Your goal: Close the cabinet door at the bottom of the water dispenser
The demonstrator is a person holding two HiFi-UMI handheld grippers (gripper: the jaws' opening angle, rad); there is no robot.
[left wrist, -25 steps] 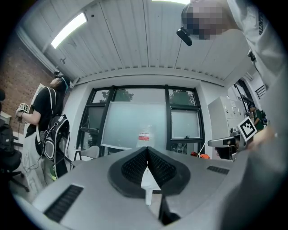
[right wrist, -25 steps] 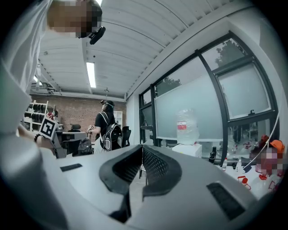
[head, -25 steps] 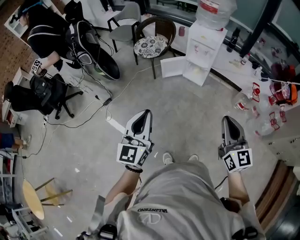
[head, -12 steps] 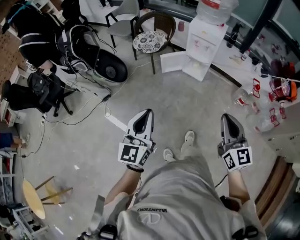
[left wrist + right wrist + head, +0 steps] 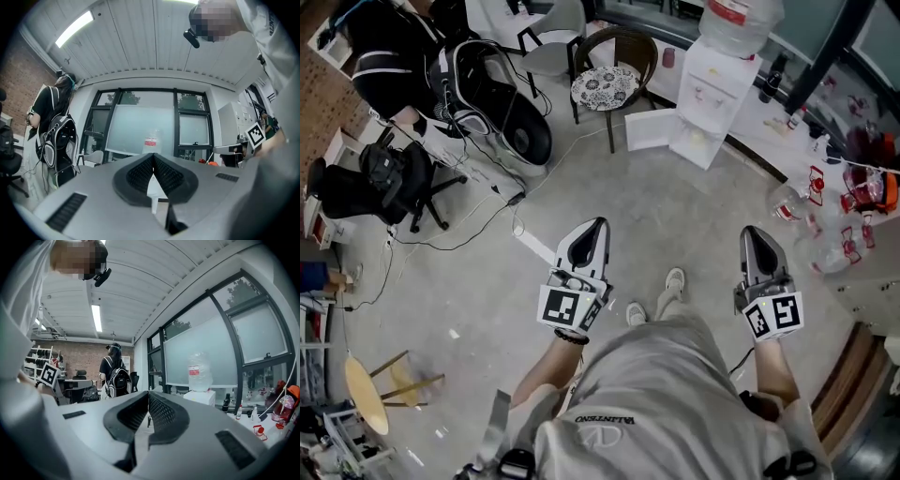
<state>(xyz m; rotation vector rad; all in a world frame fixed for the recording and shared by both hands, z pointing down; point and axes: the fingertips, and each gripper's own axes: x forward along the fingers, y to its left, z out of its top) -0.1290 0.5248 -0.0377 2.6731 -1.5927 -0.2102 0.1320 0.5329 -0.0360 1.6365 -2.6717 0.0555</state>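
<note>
A: Tong state?
B: Left grey plastic gripper (image 5: 598, 225): ribbed pads together, empty. Right grey plastic gripper (image 5: 751, 232): same.
A: Door location?
B: Flat white cabinet door (image 5: 649, 129): open, beside base of boxy white water dispenser (image 5: 712, 84), far ahead.

The left hand-held gripper (image 5: 595, 227) and the right hand-held gripper (image 5: 754, 232) are held out in front of the person's waist, well apart, pointing forward and roughly level. Each has its jaws pressed together with nothing between them.

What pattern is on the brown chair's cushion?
The cushion is black-and-white floral; best in the head view.
</note>
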